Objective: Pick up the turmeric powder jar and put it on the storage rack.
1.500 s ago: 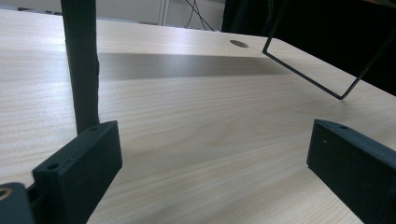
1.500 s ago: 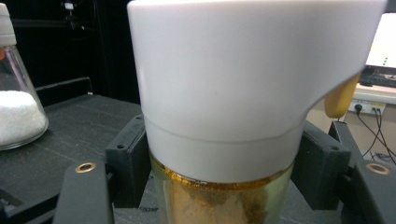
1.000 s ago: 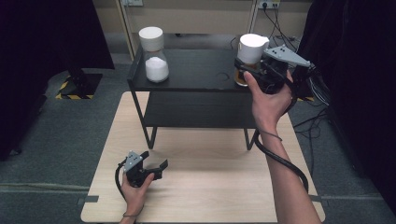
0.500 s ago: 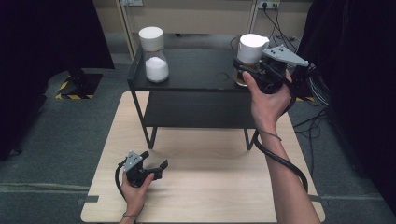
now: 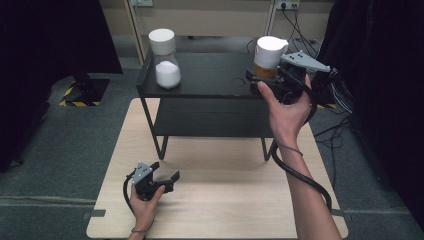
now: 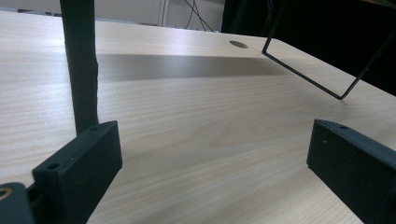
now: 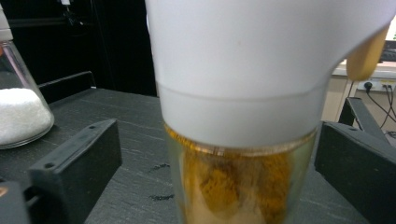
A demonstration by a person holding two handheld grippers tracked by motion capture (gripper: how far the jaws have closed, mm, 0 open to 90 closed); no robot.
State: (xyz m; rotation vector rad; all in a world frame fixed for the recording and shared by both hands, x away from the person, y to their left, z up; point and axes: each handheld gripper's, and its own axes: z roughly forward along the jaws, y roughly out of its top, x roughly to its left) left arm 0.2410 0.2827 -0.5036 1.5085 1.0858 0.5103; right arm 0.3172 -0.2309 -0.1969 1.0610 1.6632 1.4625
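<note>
Nothing much has shifted since the earlier frame — the spice jar [image 5: 268, 56] with its white cap and yellow powder stands at the shelf's [image 5: 210, 80] right end, between the right gripper's [image 5: 272, 82] spread jaws, ungrasped. Closing on its glass body seems next. Near left, the left gripper [image 5: 167, 181] rests open on the table [image 5: 225, 200]; a sugar flask [image 5: 165, 62] stands far left.
</note>
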